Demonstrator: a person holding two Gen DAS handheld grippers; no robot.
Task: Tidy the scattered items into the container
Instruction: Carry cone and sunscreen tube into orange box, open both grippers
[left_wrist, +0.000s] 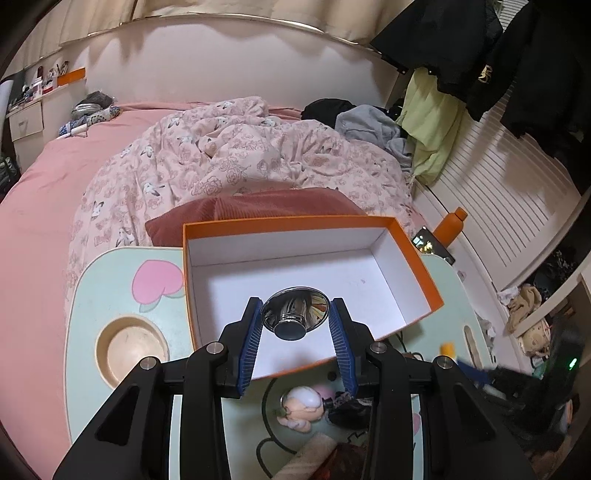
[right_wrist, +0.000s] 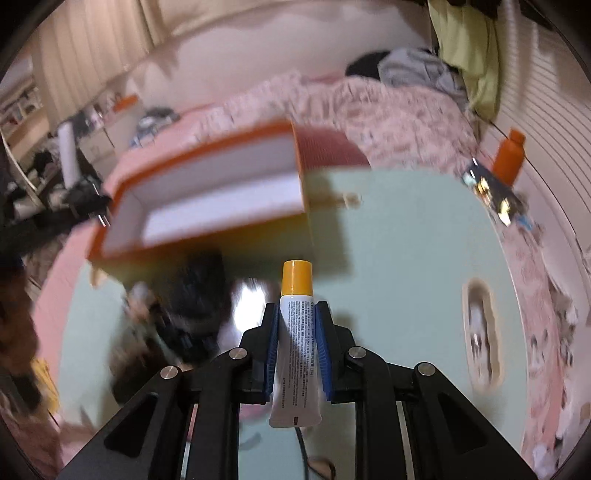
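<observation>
Box (left_wrist: 413, 266) on the counter (left_wrist: 110, 295) looks empty so far. Left claw (left_wrist: 295, 317) pinches a shiny knob (left_wrist: 295, 314) right over it; right claw (right_wrist: 297, 321) is clamped on a tube (right_wrist: 295, 332) nearby. Doll (left_wrist: 303, 404) and other bits aren't in yet.

We see soft, fairly dim indoor light in both views, with scalloped shadows thrown along the pale padded headboard (left_wrist: 229, 66) under the curtain hem. Our left wrist view is sharp: the open orange cardboard box with white inside (left_wrist: 413, 254) is crisp, and the shiny chrome funnel-shaped piece (left_wrist: 295, 314) carries bright mirror glints. Our right wrist view is smeared by motion blur, so the same box (right_wrist: 207, 188) and the mint-green tabletop (right_wrist: 399, 258) look streaked, while the white tube with a yellow cap (right_wrist: 295, 332) stays sharp. Fisheye distortion bends straight lines, and dark vignetting rings the corners.
</observation>
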